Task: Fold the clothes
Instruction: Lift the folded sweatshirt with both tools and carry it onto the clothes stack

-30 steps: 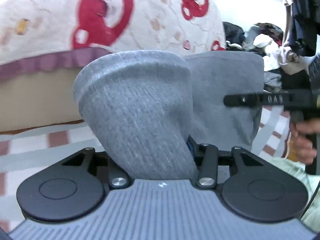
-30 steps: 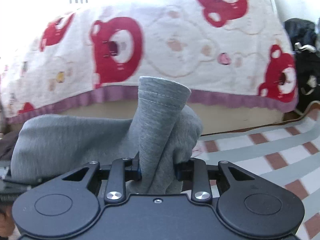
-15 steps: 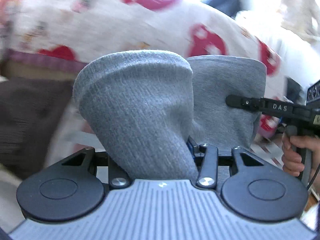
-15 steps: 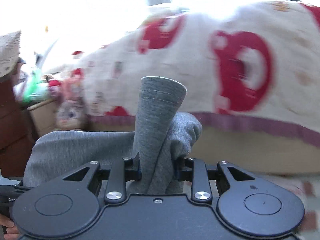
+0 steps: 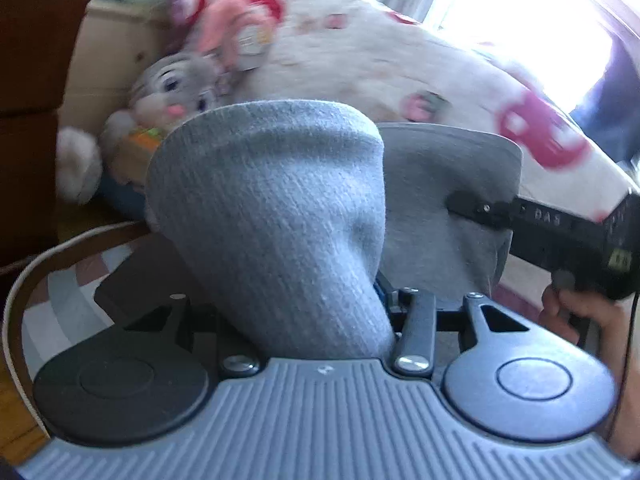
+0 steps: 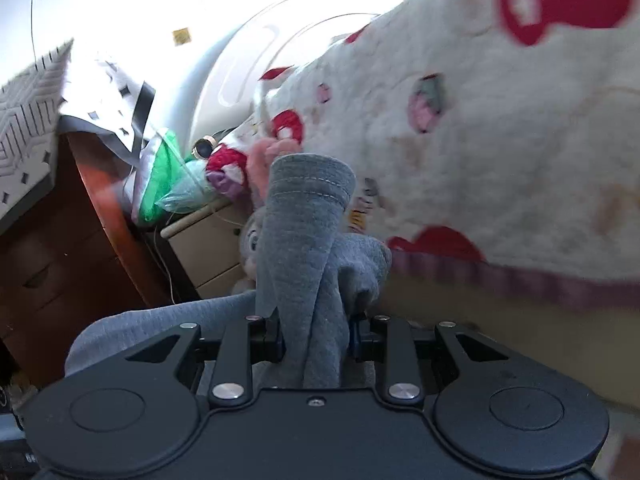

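The left gripper [image 5: 320,312] and right gripper [image 6: 316,340] each pinch a bunched fold of the grey knit garment [image 5: 272,216] between their fingers, clear of the bear-print blanket [image 6: 500,140].

place: home bedroom | signs: bear-print blanket [image 6: 500,128], plush rabbit [image 5: 176,92], wooden drawers [image 6: 60,256]

Garment [image 5: 276,232] before plush rabbit [image 5: 168,92], blanket [image 5: 360,56] behind, drawers [image 6: 208,244] left
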